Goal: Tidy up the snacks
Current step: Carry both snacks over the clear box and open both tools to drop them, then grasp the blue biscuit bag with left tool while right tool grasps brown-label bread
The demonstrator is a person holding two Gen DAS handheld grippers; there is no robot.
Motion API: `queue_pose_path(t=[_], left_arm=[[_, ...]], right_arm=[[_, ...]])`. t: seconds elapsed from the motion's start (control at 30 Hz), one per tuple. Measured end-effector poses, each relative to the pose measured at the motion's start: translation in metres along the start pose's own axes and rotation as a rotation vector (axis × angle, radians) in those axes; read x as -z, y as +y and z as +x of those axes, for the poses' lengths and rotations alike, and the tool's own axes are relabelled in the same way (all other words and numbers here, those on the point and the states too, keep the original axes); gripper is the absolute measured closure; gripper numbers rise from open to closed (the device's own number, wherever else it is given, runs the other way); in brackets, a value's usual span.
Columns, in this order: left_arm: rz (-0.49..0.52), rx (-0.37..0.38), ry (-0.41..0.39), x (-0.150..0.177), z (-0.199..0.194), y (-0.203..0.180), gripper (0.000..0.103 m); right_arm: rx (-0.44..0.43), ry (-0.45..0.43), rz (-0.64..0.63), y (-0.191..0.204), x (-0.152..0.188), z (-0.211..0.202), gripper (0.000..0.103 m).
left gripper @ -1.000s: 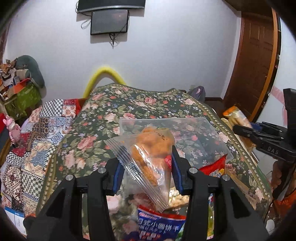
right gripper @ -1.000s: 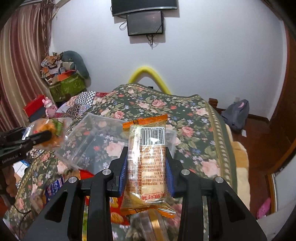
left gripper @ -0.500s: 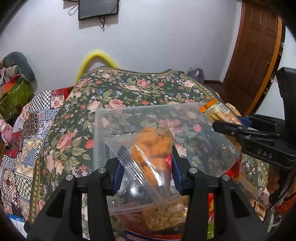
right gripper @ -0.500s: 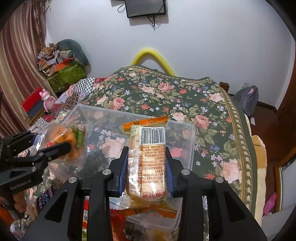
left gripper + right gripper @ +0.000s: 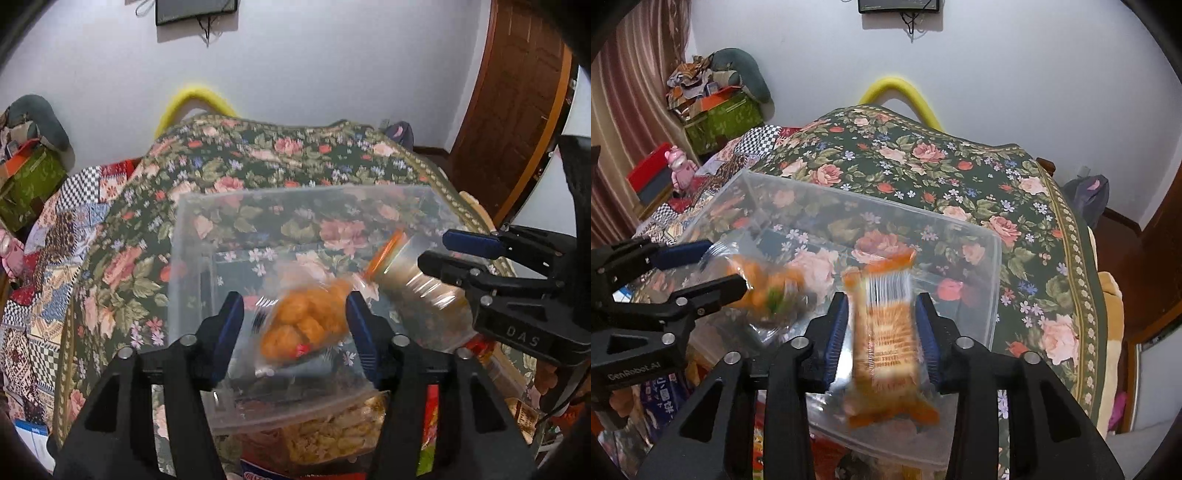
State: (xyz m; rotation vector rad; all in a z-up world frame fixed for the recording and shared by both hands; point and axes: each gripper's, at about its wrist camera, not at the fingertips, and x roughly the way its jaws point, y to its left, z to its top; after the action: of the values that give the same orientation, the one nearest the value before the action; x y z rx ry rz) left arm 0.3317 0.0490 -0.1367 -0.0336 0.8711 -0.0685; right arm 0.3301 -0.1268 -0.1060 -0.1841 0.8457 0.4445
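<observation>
A clear plastic box [image 5: 177,236] [image 5: 993,266] sits on the floral cloth. My left gripper [image 5: 295,317] is open over the box, and a clear bag of orange puffs [image 5: 306,317] hangs blurred between its fingers, clear of the pads. My right gripper [image 5: 882,328] is open over the box too, and an orange wafer packet [image 5: 886,332] is blurred between its fingers, loose from the pads. Each gripper shows in the other's view: the right gripper [image 5: 458,254] and the left gripper [image 5: 701,269].
More snack packets [image 5: 332,435] lie under and in front of the box. The floral-covered table [image 5: 960,162] stretches back to a white wall. A patchwork cover, boxes and a pink toy [image 5: 681,170] are at the left; a wooden door [image 5: 509,110] at the right.
Both grippers moved forward over the clear box and opened. The puff bag and the wafer packet have come loose from the pads and blur as they fall.
</observation>
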Motion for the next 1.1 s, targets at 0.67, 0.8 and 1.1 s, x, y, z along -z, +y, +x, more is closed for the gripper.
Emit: queue_pose_path(t=[0.67, 0.8, 1.1], left_arm=[[0.027, -0.054, -0.105, 0.070, -0.121, 0.013, 0.014], [0.025, -0.064, -0.050, 0.101, -0.124, 0.019, 0.014], [0.009, -0.050, 0.042, 0.157, -0.118, 0.021, 0.012]], right_arm=[[-0.040, -0.170, 0.074, -0.005, 0.046, -0.119, 0.057], [-0.031, -0.180, 0.079, 0.000, 0.065, -0.134, 0.055], [0.010, -0.122, 0.107, 0.001, 0.120, -0.132, 0.049]])
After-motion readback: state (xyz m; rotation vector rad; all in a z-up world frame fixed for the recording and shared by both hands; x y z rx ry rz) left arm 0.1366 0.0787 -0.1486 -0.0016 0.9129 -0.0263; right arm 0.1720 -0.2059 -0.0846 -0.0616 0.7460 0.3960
